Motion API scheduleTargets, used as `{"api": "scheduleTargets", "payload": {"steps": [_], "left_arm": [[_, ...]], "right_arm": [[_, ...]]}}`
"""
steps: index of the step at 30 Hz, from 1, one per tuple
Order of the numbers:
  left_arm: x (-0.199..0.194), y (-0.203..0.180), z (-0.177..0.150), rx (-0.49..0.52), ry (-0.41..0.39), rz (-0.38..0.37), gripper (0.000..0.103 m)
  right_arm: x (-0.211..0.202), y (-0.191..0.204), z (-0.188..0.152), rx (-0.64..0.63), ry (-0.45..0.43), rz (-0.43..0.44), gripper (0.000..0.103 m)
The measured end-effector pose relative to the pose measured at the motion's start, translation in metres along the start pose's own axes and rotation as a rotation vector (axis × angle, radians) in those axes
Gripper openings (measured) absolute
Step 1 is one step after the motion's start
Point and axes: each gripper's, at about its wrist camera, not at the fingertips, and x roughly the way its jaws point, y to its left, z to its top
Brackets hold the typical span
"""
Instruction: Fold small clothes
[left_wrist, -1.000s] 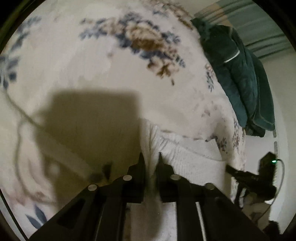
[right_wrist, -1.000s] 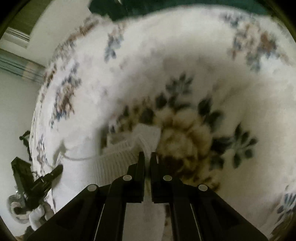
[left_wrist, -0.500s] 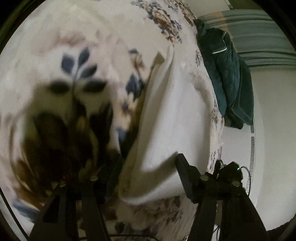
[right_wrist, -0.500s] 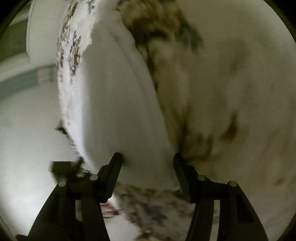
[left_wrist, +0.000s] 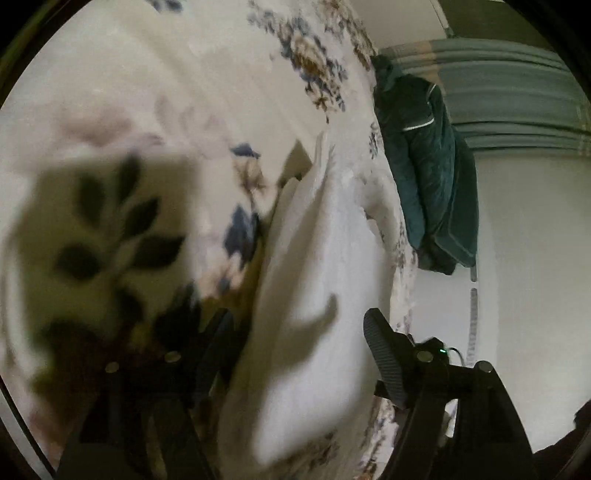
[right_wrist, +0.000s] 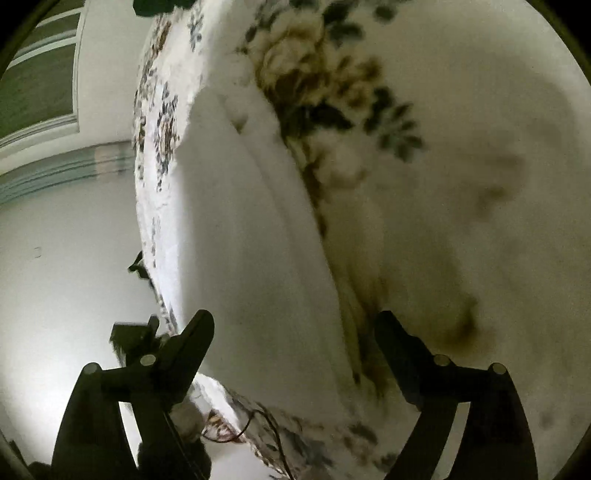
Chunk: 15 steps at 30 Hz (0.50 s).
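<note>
A bedroom in a home: a bed with a floral bedspread (left_wrist: 207, 74) fills the view. A dark green garment (left_wrist: 424, 177) hangs at its far edge, before striped curtains (left_wrist: 509, 85).

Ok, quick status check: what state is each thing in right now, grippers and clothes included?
Left gripper: jaws opening, pads off the cloth.
Right gripper: jaws opening, nothing gripped.
White garment: released, lying folded over on the bed, between both grippers' fingers.
Floral bedspread: spread flat under the garment.
Dark green jacket: lying at the bed's far edge, untouched.
</note>
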Motion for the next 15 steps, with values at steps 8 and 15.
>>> {"api": "scheduleTargets", "payload": {"steps": [8, 15], "left_arm": [[0.066, -0.010, 0.021, 0.052, 0.142, -0.047, 0.071], [0.066, -0.014, 0.017, 0.050, 0.125, -0.035, 0.071]], "right_arm": [[0.039, -0.001, 0.023, -0.004, 0.115, 0.186, 0.103], [0.058, 0.007, 0.017, -0.023, 0.134, 0.146, 0.100]]}}
